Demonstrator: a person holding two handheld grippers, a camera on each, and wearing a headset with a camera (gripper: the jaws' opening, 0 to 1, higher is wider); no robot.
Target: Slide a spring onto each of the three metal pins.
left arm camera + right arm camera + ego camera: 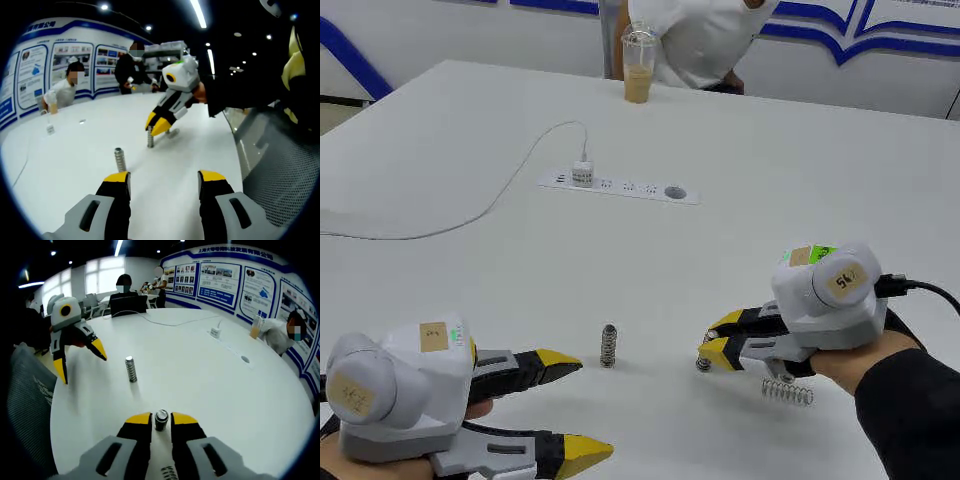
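Jaws of left gripper (597, 408): wide apart, holding nothing, tips just short of pin with spring (609, 345).
Jaws of right gripper (704, 343): drawn close on second pin (161, 419), apparently clamped; position right of pin with spring.
Progress: one pin upright on table (770, 180) with spring on, judged done. Second pin in hand; whether spring sits on it, cannot tell.
Loose spring (788, 392): lying flat, farther right of pin with spring, behind right gripper's jaws, apart from them. Judged at least one spring left to fit.
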